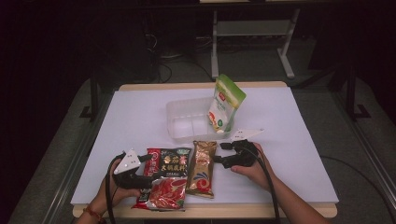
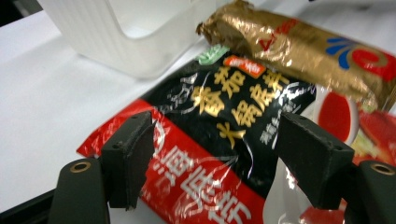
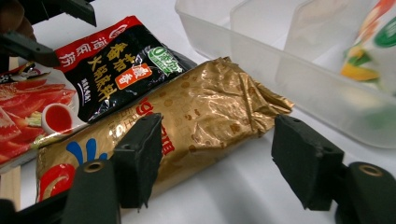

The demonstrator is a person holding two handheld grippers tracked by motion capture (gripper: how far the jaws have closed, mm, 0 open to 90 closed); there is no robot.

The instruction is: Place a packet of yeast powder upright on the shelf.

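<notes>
The gold packet is cut off at the lower left of the right gripper view, and one black jaw covers part of its printed side. The red-and-black sauce packet runs out of the bottom of the left gripper view, its red end partly behind both jaws. In the high view its lower half is glare and red blur, so the print there cannot be read. The clear plastic bin is pale against the white table, and its inner divider is hard to make out.

From the table's middle, the sauce packet lies toward 7 o'clock and the gold packet toward 6 o'clock, side by side and touching. The bin sits near 12 o'clock, with a green-and-white pouch standing upright in its right end.

The left gripper rests low at 7 o'clock, hand gripping from below, jaws spread wide over the sauce packet without pressing it. The right gripper comes in from 4 o'clock, pointing left, jaws released and straddling the gold packet's crimped end.
</notes>
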